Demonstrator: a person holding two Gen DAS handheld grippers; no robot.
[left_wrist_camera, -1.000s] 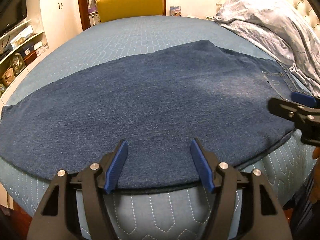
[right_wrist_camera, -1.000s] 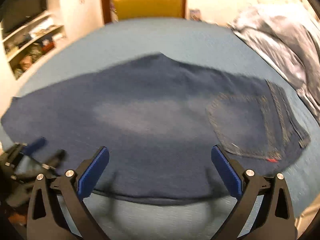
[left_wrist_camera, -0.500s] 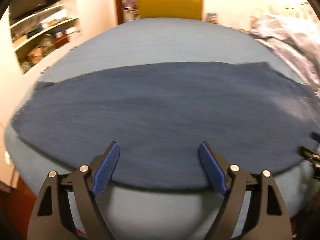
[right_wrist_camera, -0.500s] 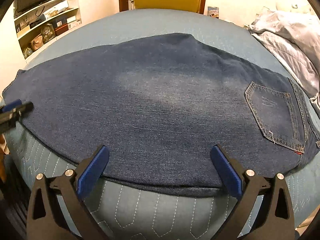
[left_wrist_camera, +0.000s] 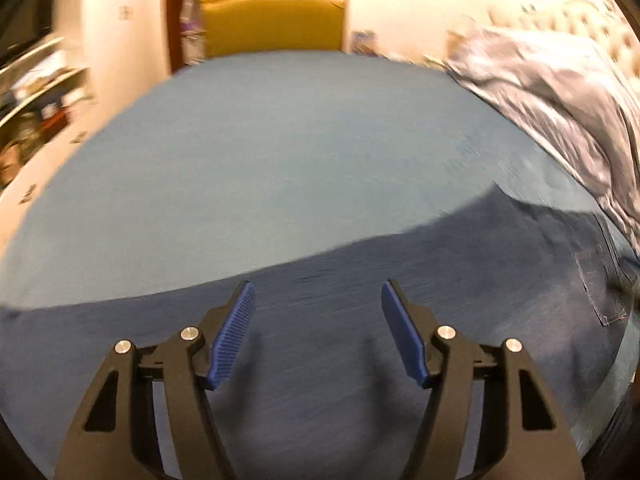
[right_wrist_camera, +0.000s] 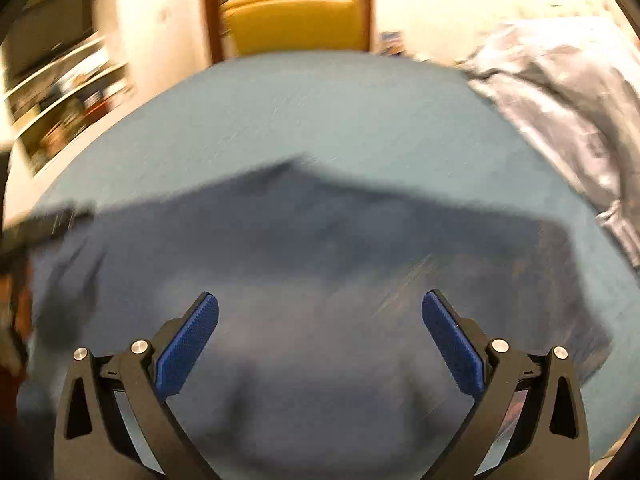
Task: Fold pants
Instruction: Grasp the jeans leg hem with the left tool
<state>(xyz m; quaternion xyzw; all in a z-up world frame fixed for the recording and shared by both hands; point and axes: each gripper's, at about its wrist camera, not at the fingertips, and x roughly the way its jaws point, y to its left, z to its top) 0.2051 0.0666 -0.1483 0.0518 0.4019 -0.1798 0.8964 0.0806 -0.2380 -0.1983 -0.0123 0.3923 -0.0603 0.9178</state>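
Dark blue jeans [left_wrist_camera: 360,320] lie flat across the blue quilted bed cover [left_wrist_camera: 280,152], folded lengthwise, with a back pocket [left_wrist_camera: 600,284] at the right end. My left gripper [left_wrist_camera: 318,336] is open and empty, hovering over the jeans' leg part. My right gripper [right_wrist_camera: 320,344] is open wide and empty, hovering over the middle of the jeans [right_wrist_camera: 320,264]. Both views are blurred by motion. The left gripper shows as a dark blur at the left edge of the right wrist view [right_wrist_camera: 36,232].
A yellow chair [left_wrist_camera: 272,20] stands beyond the far edge of the bed. A crumpled grey-blue duvet [left_wrist_camera: 560,92] lies on the right. Shelves with small items [right_wrist_camera: 64,100] stand on the left. Bare cover [right_wrist_camera: 340,120] lies beyond the jeans.
Both grippers have moved forward over the jeans from the near edge. The left wrist view has swung right, so the pocket end shows again. Both stay open.
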